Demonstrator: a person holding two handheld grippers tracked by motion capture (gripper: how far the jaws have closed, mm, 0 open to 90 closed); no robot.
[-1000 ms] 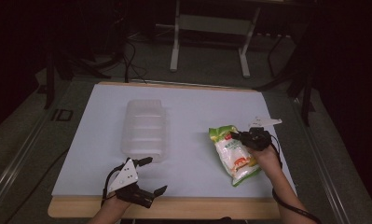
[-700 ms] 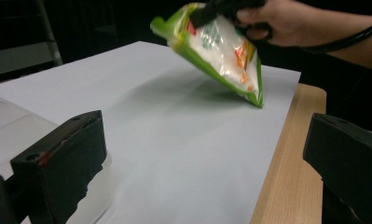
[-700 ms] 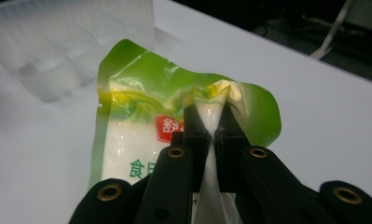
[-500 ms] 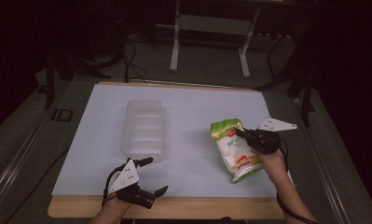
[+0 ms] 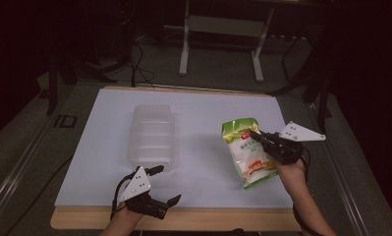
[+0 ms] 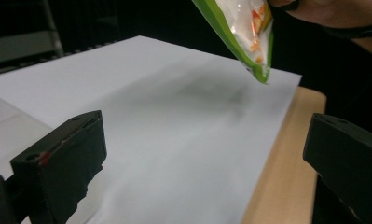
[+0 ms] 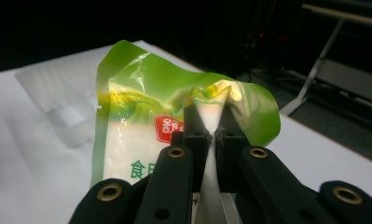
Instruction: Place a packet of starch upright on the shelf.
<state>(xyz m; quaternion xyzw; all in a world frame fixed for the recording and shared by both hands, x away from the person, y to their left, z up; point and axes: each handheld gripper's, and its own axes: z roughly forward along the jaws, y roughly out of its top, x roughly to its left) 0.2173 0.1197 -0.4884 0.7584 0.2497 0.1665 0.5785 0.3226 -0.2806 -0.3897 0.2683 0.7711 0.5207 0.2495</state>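
We have the bag [image 5: 247, 153] pinched in our right gripper [image 5: 256, 134], lifted; next, carry it to the tray [image 5: 152, 133].

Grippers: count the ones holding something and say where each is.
1. The right gripper, at the table's right, pinches the green snack bag; the left gripper, near the front edge, is open and empty.

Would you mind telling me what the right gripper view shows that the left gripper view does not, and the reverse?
The right gripper view alone shows the right tongs pinched on a fold of the green-and-white plastic snack bag, its red label, and the clear ribbed plastic container behind it. The left gripper view alone shows the left tongs standing wide apart with nothing between them, and the table's bare wooden edge. Both share the bag, whose bottom corner hangs clear above the white sheet.
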